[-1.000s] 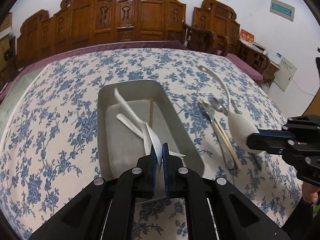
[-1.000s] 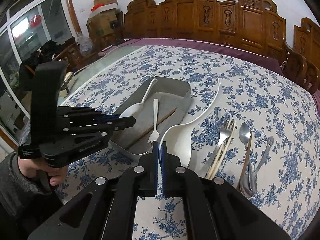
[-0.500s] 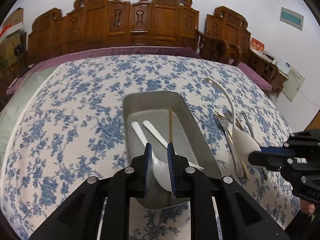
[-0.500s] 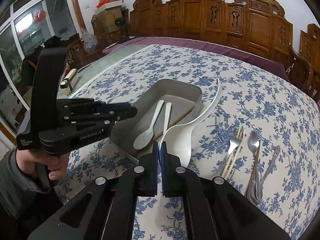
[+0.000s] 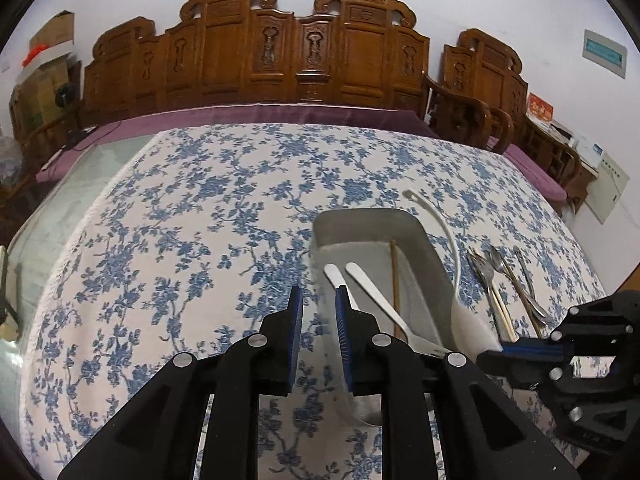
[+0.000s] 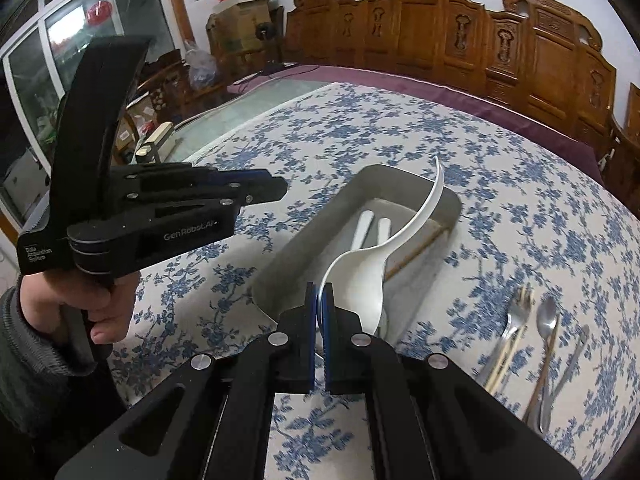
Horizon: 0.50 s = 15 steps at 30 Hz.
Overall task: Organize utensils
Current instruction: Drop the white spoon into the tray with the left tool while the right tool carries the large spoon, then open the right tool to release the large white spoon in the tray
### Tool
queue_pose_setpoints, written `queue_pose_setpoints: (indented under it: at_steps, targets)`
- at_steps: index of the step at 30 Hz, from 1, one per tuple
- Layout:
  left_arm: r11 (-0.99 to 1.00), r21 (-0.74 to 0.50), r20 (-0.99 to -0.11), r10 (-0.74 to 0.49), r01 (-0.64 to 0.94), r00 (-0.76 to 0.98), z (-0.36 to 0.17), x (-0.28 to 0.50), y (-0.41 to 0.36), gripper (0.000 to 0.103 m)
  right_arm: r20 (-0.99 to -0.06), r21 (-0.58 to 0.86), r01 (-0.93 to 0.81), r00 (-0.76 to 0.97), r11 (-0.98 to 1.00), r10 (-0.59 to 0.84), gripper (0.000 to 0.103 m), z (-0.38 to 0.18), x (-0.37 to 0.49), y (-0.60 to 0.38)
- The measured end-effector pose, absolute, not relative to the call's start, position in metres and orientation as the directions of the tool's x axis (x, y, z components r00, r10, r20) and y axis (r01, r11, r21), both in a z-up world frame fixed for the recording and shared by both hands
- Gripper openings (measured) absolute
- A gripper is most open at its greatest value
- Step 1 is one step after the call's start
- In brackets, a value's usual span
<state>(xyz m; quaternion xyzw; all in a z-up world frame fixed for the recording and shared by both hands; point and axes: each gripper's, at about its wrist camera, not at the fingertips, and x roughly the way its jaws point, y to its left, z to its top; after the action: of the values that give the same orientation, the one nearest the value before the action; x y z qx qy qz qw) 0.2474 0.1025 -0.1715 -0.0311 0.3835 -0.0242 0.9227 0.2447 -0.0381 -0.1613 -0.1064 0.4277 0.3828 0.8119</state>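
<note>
Left wrist camera sits close behind own fingers (image 5: 297,312), looks forward and down across flowered tablecloth (image 5: 180,240) toward carved wooden chairs (image 5: 280,52) at far wall. Right wrist camera – same low, close perch behind own fingers (image 6: 310,308), angled down, facing more toward window (image 6: 60,40) side. Shared ground: metal tray (image 5: 432,256) (image 6: 304,248), white ladle (image 5: 452,248) (image 6: 360,276), loose cutlery (image 5: 504,280) (image 6: 536,340), chair row. Each view catches other gripper – right one (image 5: 486,356) at left view's right edge, left one (image 6: 280,190) at right view's left.

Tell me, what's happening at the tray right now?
Left gripper open, empty. Right gripper shut on white ladle, over metal tray. Nothing in the way.
</note>
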Motion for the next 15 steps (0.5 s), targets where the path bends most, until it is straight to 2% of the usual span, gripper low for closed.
queue_pose_setpoints:
  at_steps: [2,4,8,11,15]
  targets:
    - [0.997,-0.077,-0.707,-0.065,0.015,0.704,-0.171,0.248,0.106,0.017,-0.782,0.158,-0.715,0.330,0.681,0.528,0.003,-0.166,0.246,-0.033]
    - [0.997,-0.075,-0.706,-0.057,0.006,0.706,-0.170,0.248,0.110,0.025,-0.789,0.164,-0.716,0.317,0.678,0.526,0.003,-0.171,0.248,-0.029]
    - [0.997,-0.079,-0.706,-0.053,-0.005,0.706,-0.170,0.249,0.114,0.026,-0.804,0.169,-0.719,0.295,0.674,0.517,0.003,-0.185,0.252,-0.022]
    - [0.997,-0.078,-0.709,-0.047,-0.012,0.704,-0.170,0.249,0.115,0.033,-0.816,0.181,-0.714,0.275,0.676,0.509,0.003,-0.195,0.259,-0.018]
    - [0.997,-0.079,-0.711,-0.048,-0.012,0.701,-0.171,0.249,0.116,0.033,-0.825,0.195,-0.700,0.262,0.687,0.501,0.003,-0.205,0.270,-0.016]
